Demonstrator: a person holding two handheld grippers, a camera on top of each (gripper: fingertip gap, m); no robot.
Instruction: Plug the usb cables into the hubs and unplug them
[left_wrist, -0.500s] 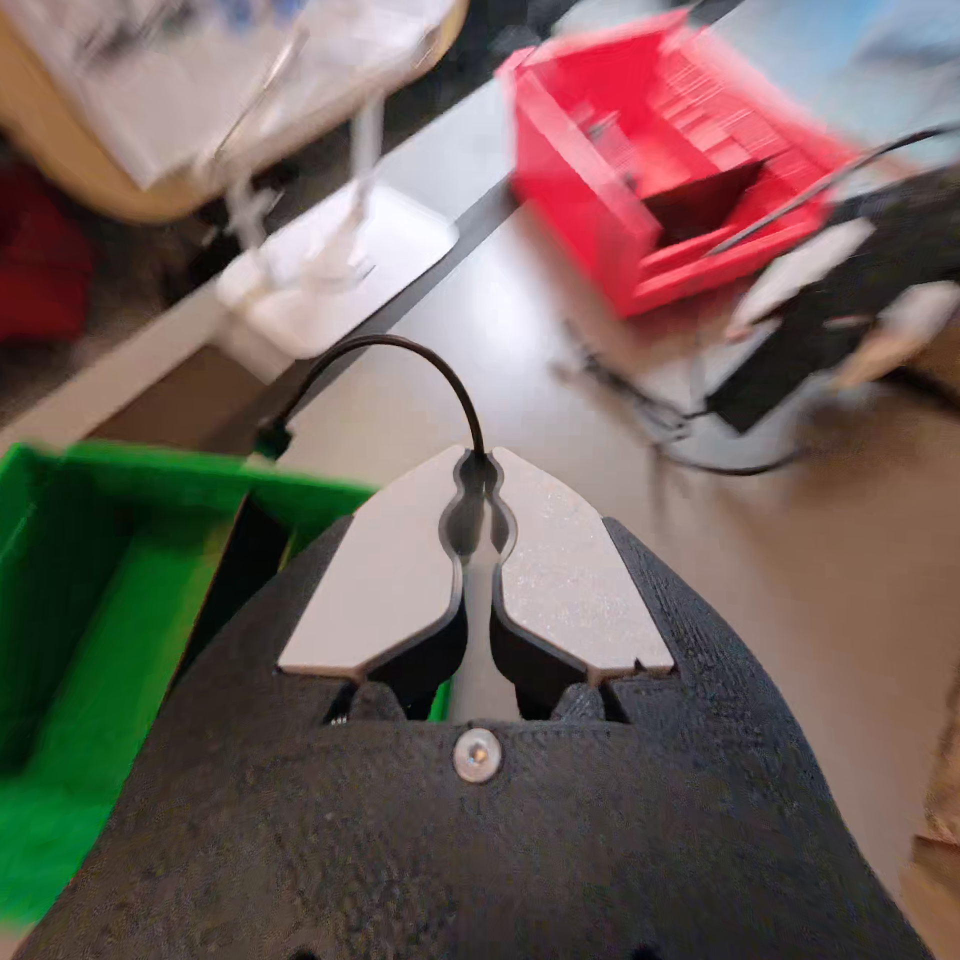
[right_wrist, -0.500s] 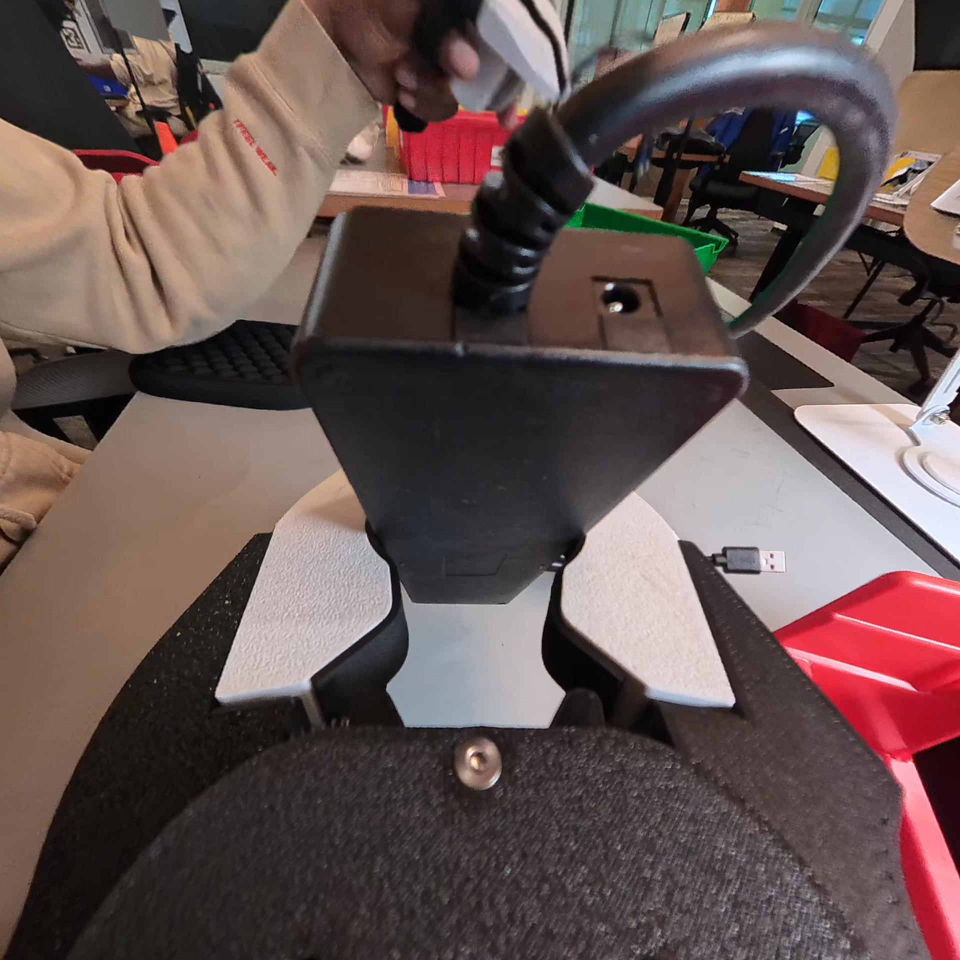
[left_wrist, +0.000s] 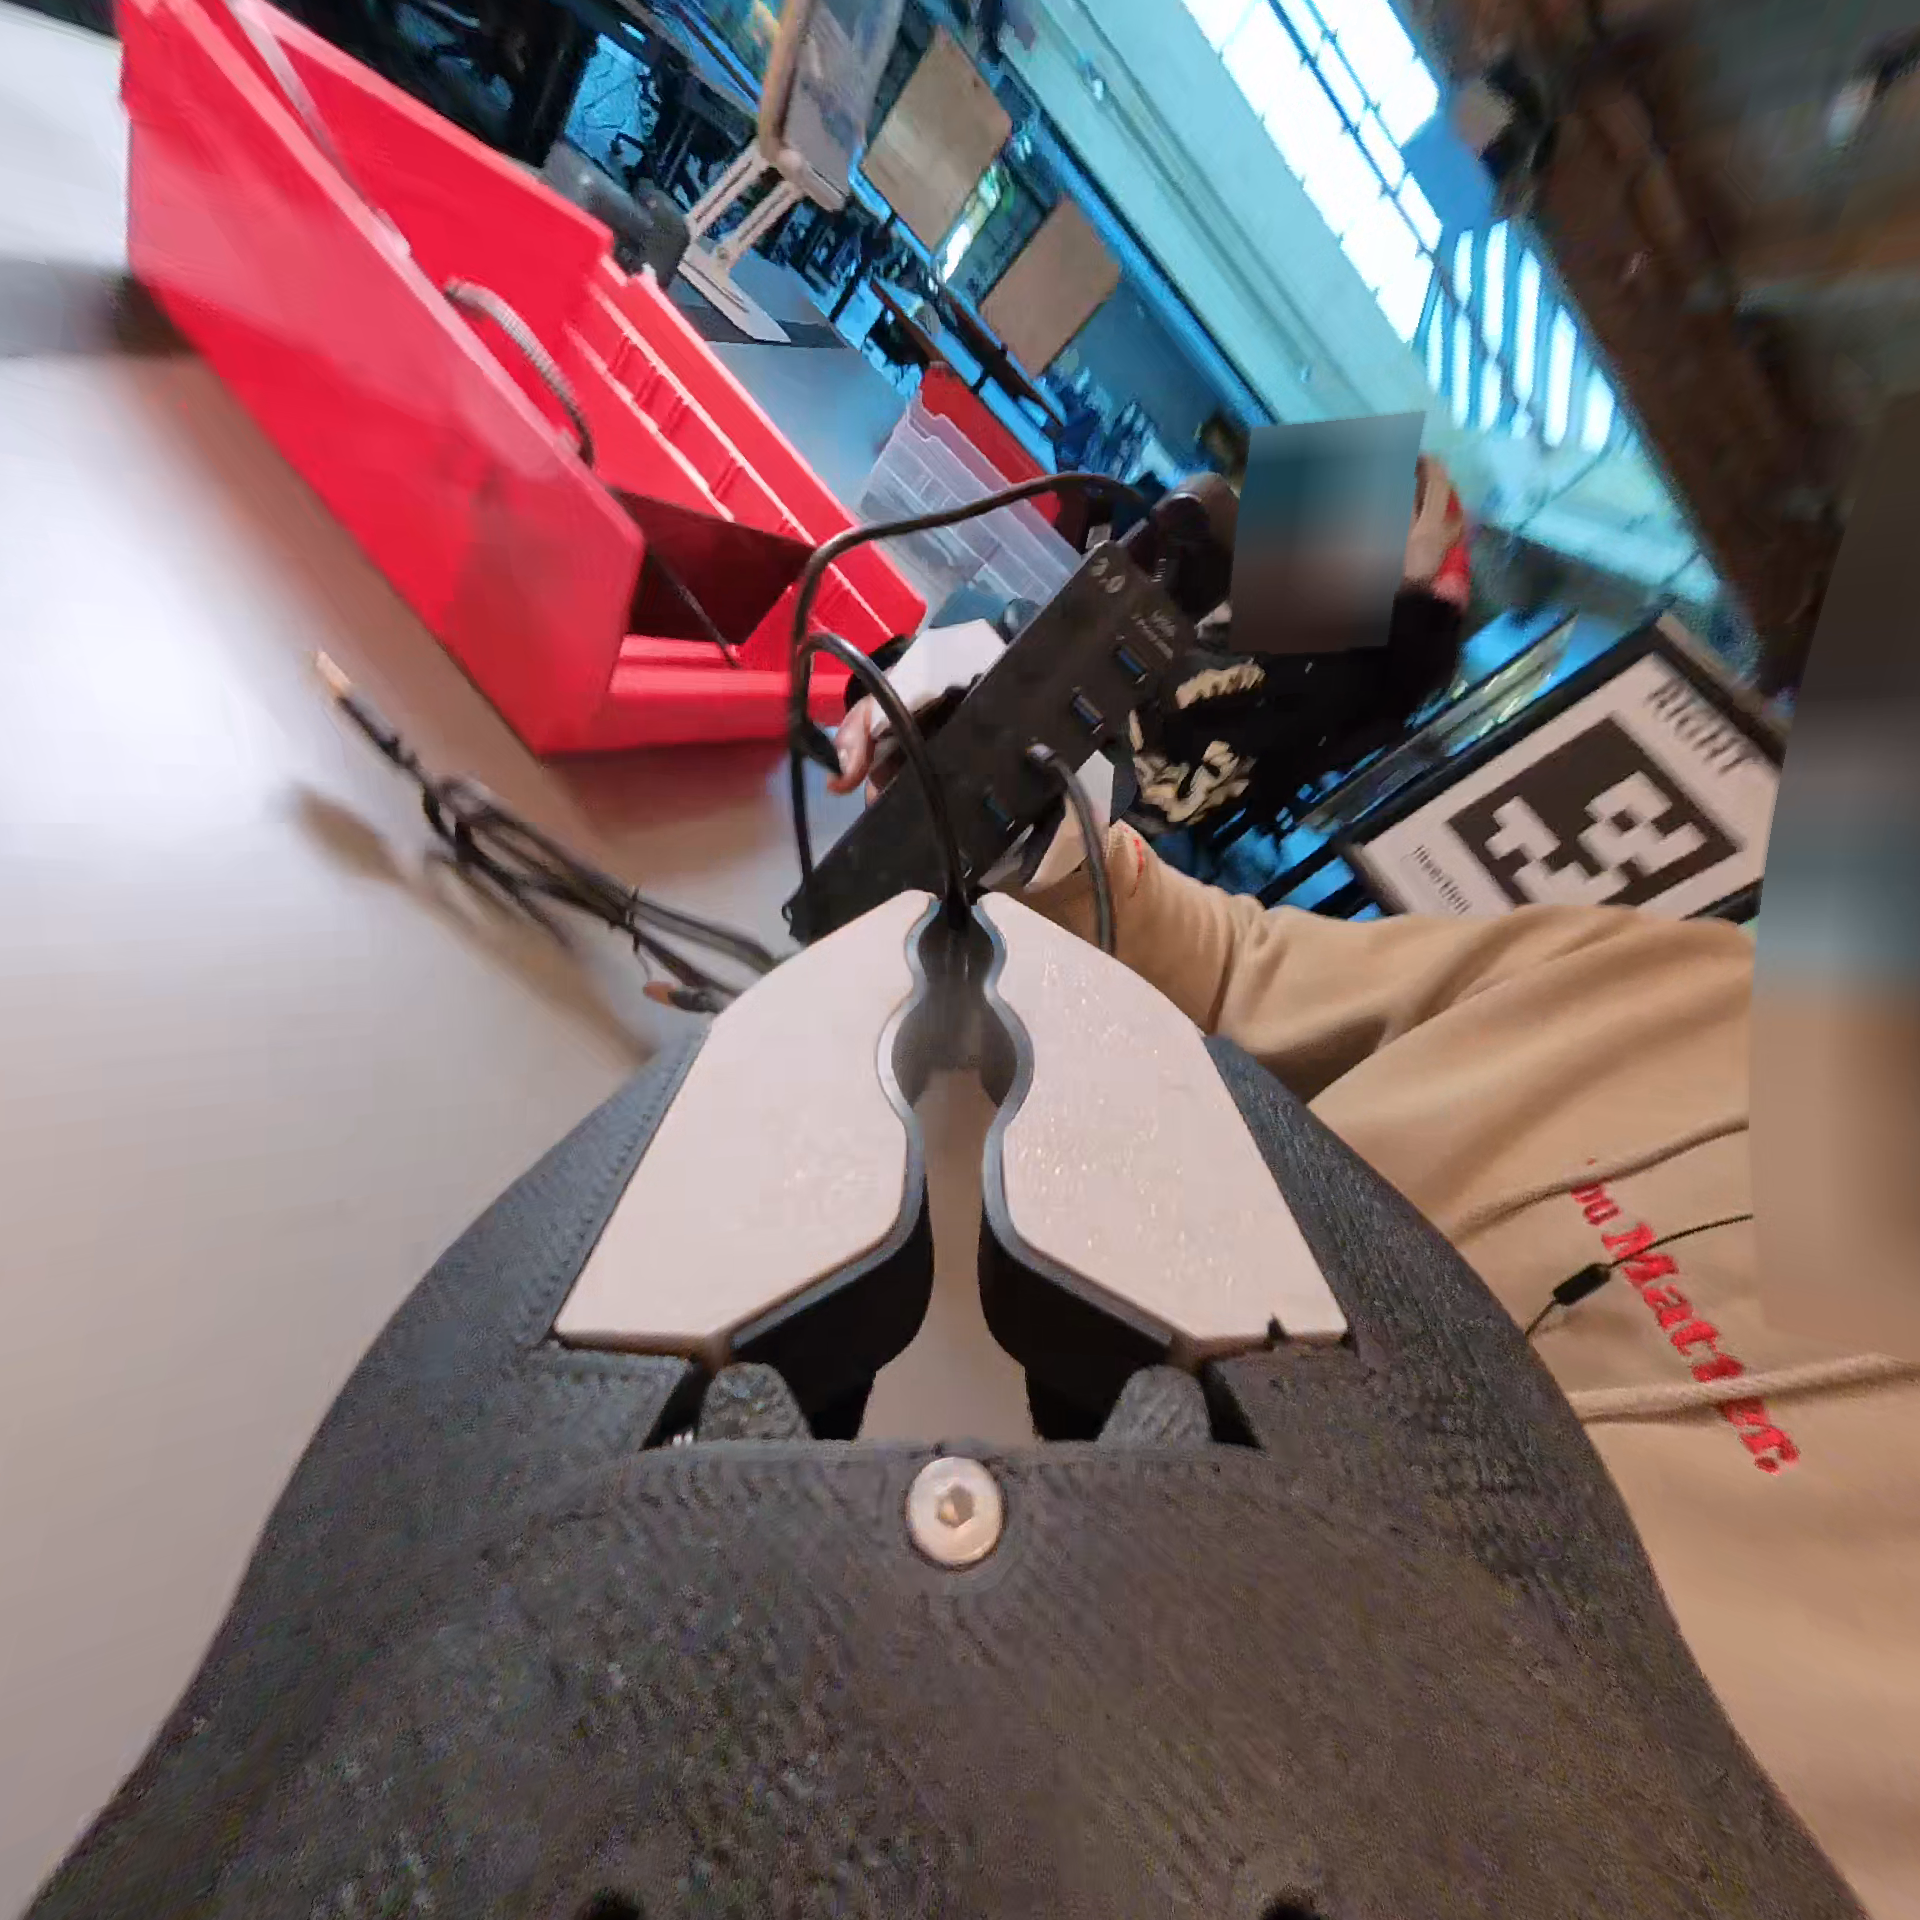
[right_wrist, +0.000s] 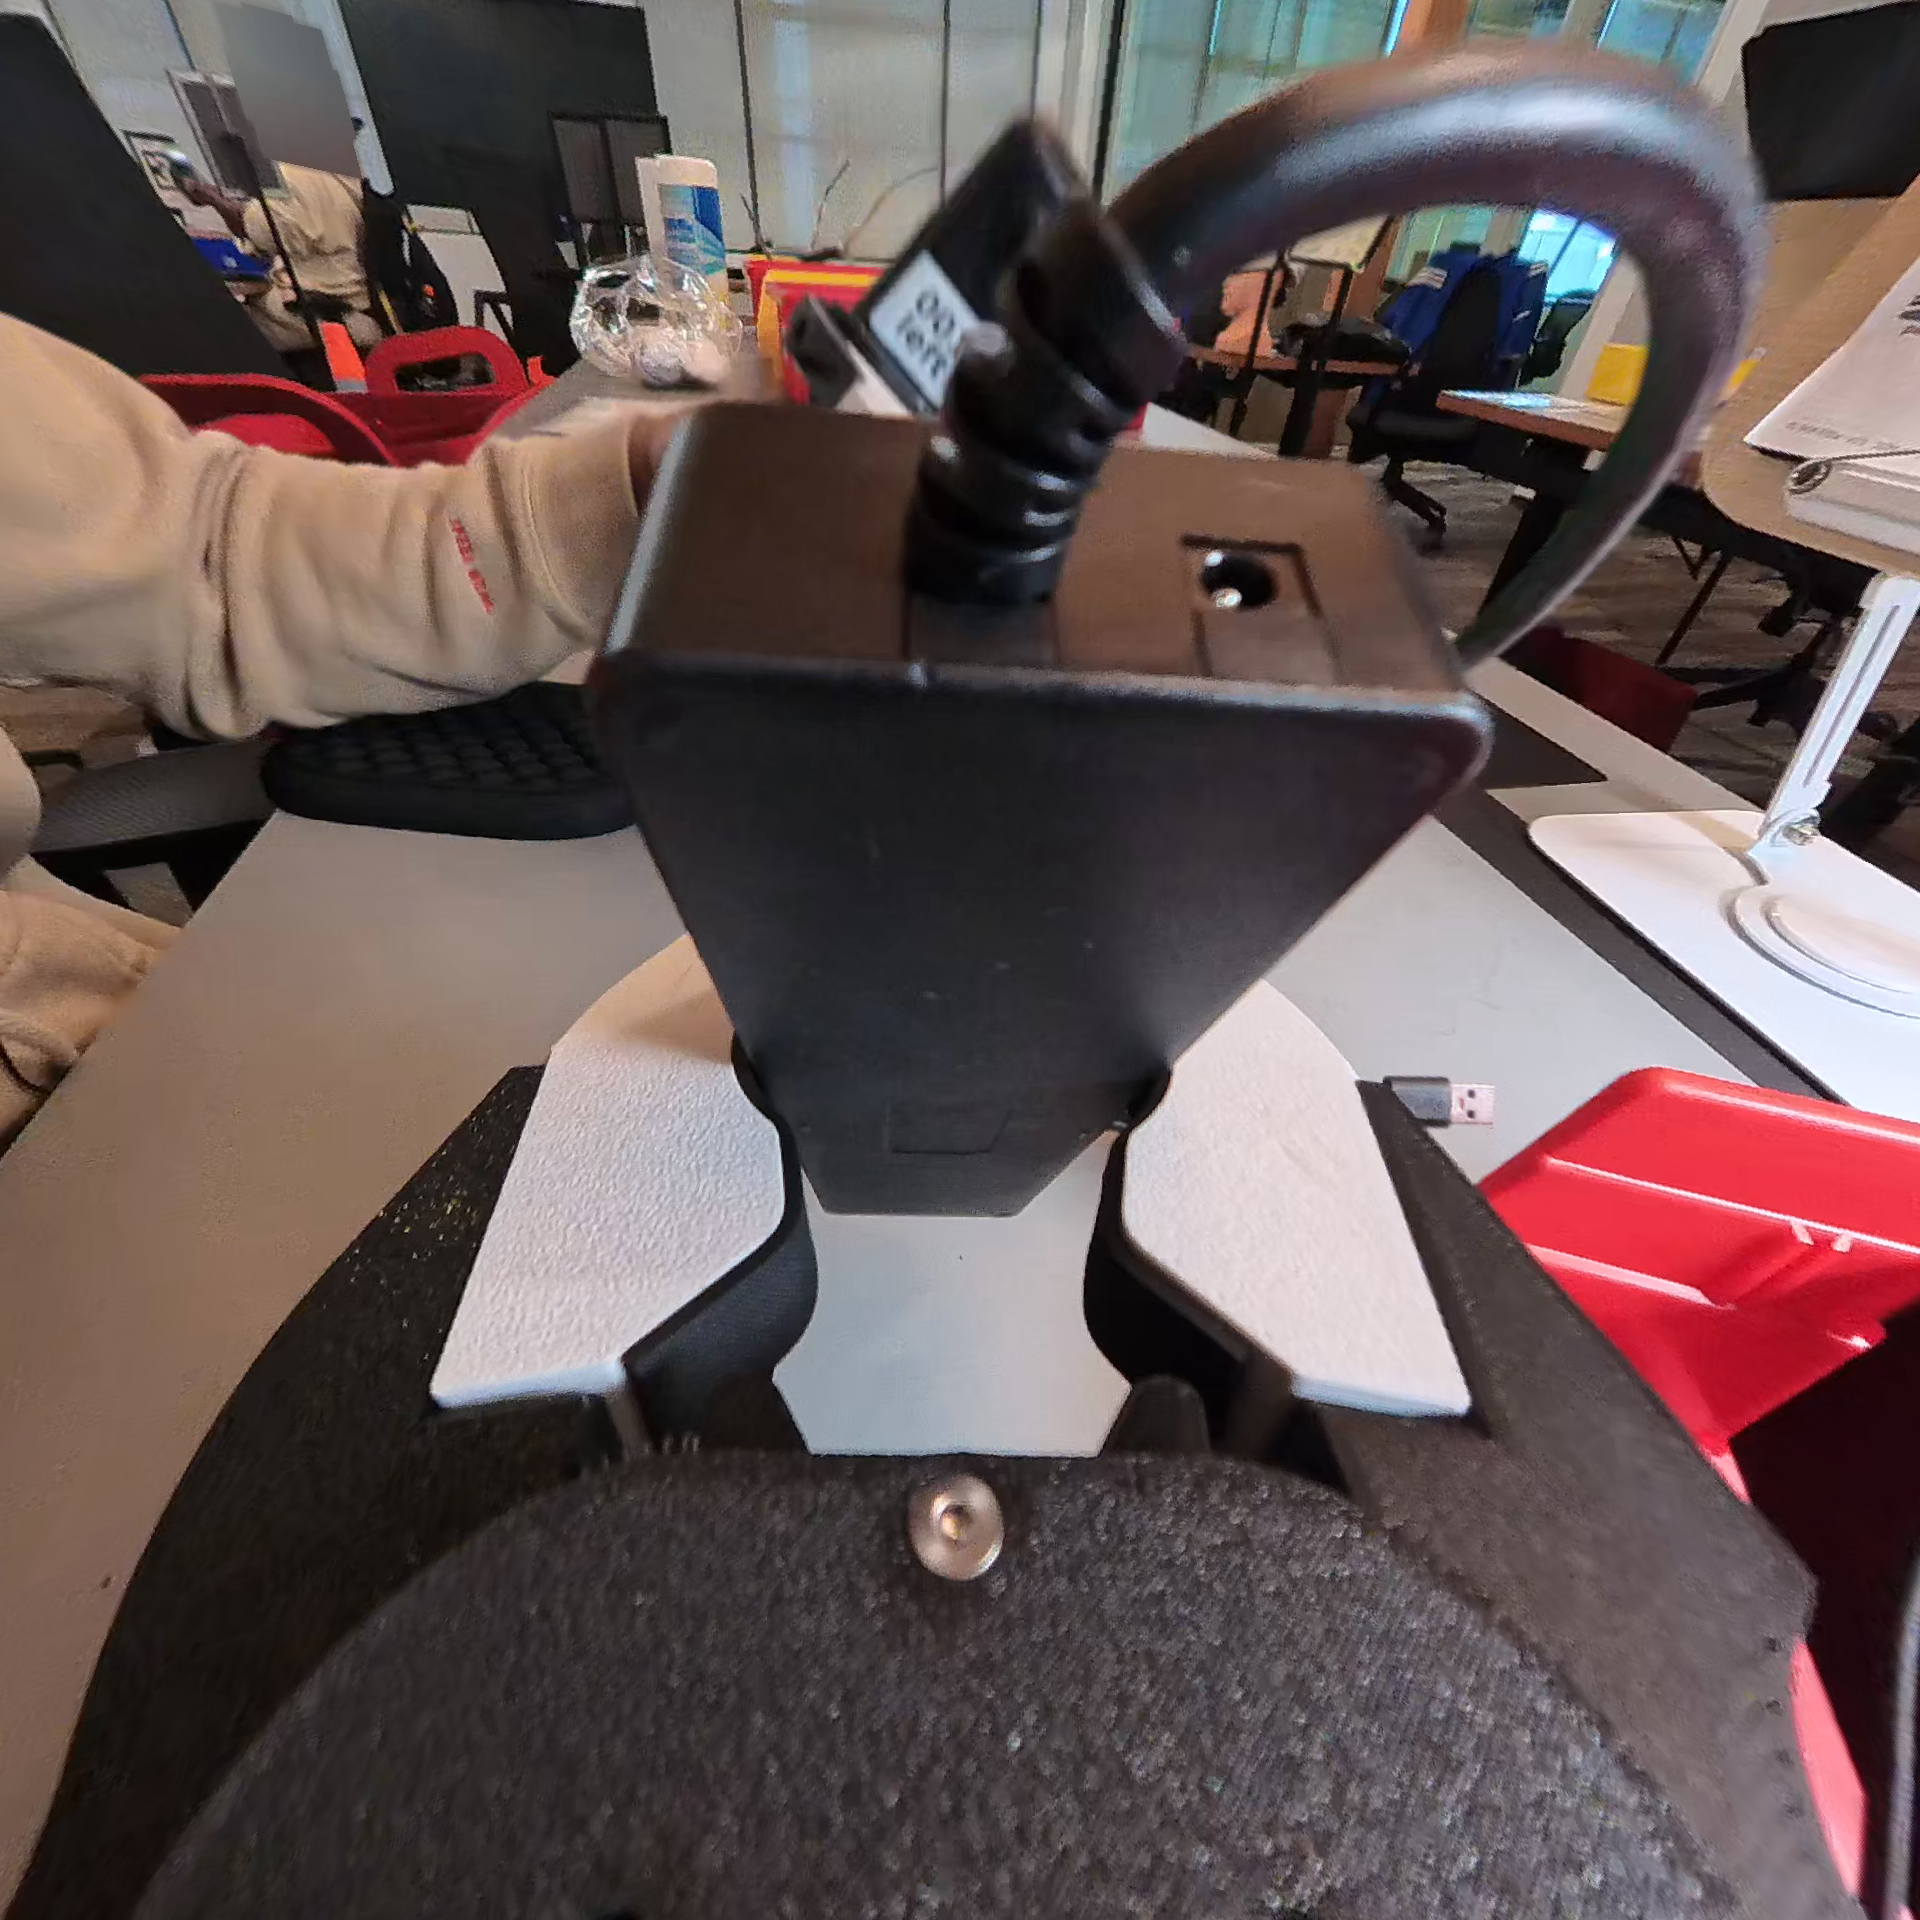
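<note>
My left gripper (left_wrist: 951, 920) is shut on a thin black USB cable (left_wrist: 894, 717) that loops up from its fingertips. Just beyond it hangs the black USB hub (left_wrist: 997, 727) with blue ports, tilted in the air. Another thin cable (left_wrist: 1081, 831) runs from one of its ports. My right gripper (right_wrist: 956, 1091) is shut on the lower end of this hub (right_wrist: 1039, 862) and holds it upright above the table. The hub's thick black cord (right_wrist: 1558, 135) arcs overhead. The left gripper (right_wrist: 935, 301) shows blurred behind the hub's top.
A red bin (left_wrist: 416, 416) stands on the grey table (left_wrist: 156, 1039), with a cable bundle (left_wrist: 540, 862) beside it. In the right wrist view a loose USB plug (right_wrist: 1449, 1101), the red bin (right_wrist: 1714, 1247), a white stand base (right_wrist: 1714, 894) and a beige sleeve (right_wrist: 260, 582) show.
My left gripper has swung away from the green bin toward the hub, still gripping the cable. Its tips now sit close to the hub's port side. The right gripper keeps its hold.
</note>
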